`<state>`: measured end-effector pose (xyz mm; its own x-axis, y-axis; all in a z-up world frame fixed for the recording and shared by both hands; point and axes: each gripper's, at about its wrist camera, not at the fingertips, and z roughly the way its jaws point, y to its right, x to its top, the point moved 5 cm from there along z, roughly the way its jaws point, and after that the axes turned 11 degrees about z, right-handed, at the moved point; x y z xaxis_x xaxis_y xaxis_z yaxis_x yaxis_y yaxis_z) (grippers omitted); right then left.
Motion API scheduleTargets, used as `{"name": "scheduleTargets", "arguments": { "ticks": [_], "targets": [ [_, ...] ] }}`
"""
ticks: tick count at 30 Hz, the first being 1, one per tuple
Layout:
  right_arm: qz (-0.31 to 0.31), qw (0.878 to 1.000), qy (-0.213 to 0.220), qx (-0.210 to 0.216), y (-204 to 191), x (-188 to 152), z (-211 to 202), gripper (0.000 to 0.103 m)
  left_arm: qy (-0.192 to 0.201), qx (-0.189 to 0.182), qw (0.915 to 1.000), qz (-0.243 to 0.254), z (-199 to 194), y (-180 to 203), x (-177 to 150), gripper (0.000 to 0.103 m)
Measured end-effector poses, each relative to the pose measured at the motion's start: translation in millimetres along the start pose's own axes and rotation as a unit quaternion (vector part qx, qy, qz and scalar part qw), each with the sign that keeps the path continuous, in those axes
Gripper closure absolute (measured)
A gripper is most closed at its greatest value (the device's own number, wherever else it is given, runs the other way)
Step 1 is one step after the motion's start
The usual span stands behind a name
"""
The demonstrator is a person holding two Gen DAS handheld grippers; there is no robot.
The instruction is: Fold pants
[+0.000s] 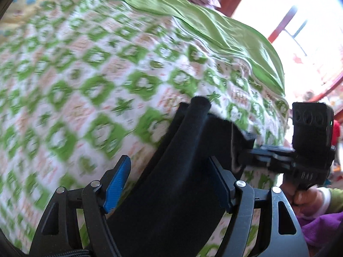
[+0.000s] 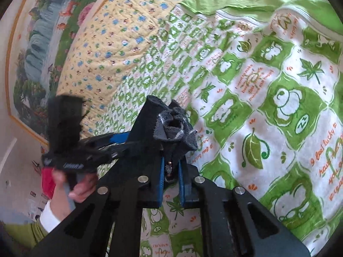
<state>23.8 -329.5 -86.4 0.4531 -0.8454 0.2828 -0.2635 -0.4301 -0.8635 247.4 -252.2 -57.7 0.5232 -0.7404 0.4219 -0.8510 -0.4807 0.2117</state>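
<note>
The right gripper (image 2: pixel 171 169) has its blue pads drawn in close on a bunched wad of the black pants (image 2: pixel 169 126), the cloth puckering out just ahead of its tips, so this claw has a firm pinch on one end of the garment, most likely a gathered edge kept lifted off the bed to keep the fabric taut. Off to its left, the left gripper (image 2: pixel 115 141) reaches in, a hand (image 2: pixel 79 186) wrapped round its handle. Through the left wrist view, that claw (image 1: pixel 171 184) stands wide, its blue pads (image 1: pixel 118 184) well apart, and a broad band of the pants (image 1: pixel 182 171) runs up between the jaws without either pad visibly pressing on it; it is open around the cloth, not gripping. Just to its right the right gripper (image 1: pixel 248 158) bites the far corner of that same band, with the person's hand (image 1: pixel 304 197) below it. Beneath and ahead of both claws spreads the green-and-white patterned blanket (image 2: pixel 278 98), with a plain green sheet (image 1: pixel 214 27) beyond it and a yellow quilt (image 2: pixel 111 42) farther off. The likely reason for the wide left jaw is to straddle the band before pinching, so both ends can be carried over together; closing squarely on the fabric looks like the next need.
</note>
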Motion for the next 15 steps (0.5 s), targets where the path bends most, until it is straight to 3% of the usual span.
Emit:
{"name": "scheduleTargets", "arguments": {
  "ticks": [2,4,6,8,11,15],
  "targets": [
    [0.006,1.000,-0.003,0.011,3,-1,-1,0.091,-0.008,-0.044,0.9990,0.000,13,1,11,0.035],
    [0.002,1.000,-0.005,0.012,3,-2,-1,0.091,-0.010,-0.062,0.9980,-0.002,22,-1,18,0.038],
    [-0.009,1.000,-0.003,0.006,0,-3,-1,0.091,-0.002,-0.075,0.9972,-0.005,26,-4,24,0.049],
    [-0.008,1.000,-0.003,0.007,0,-3,0,0.091,0.009,-0.094,0.9955,-0.010,24,-4,28,0.081],
    [-0.006,1.000,-0.003,0.015,1,-3,-1,0.091,0.030,-0.084,0.9960,0.001,14,-1,25,0.091],
    [-0.006,1.000,-0.006,0.030,-4,-3,-1,0.091,0.056,-0.065,0.9963,0.008,-7,6,20,0.092]
  ]
}}
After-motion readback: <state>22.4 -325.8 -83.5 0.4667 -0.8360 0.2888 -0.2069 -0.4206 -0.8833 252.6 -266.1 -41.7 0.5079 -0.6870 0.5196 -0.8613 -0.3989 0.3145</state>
